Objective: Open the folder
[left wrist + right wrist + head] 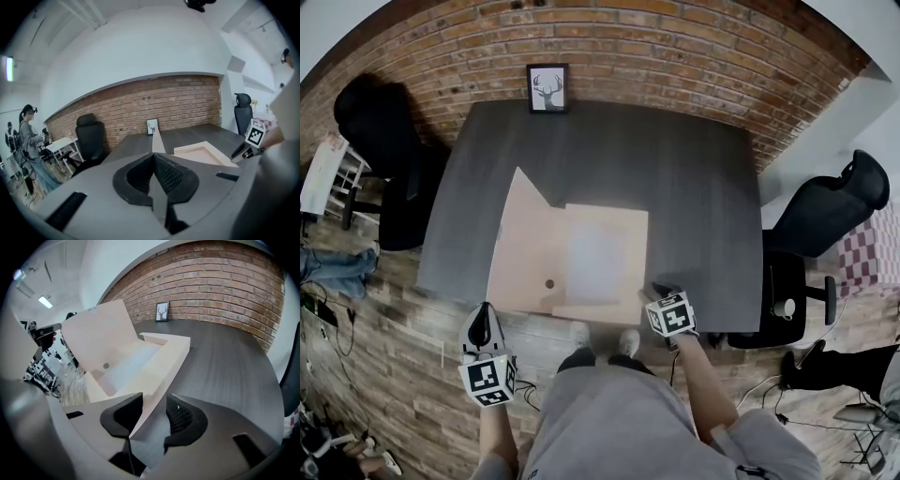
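A beige folder (598,255) lies open on the dark table (675,178), its lid flap (522,246) spread out to the left with a round snap (549,283) on it. My right gripper (661,292) is at the folder's near right corner. In the right gripper view its jaws (154,413) stand open, with the folder's corner edge (161,376) between them and a gap at the right pad. My left gripper (484,321) hangs off the table's near left edge, shut and empty (153,157). It looks across at the folder (201,154).
A framed deer picture (547,89) stands at the table's far edge against the brick wall. Black office chairs sit at the left (389,141) and the right (830,206). A person (28,136) stands far off to the left.
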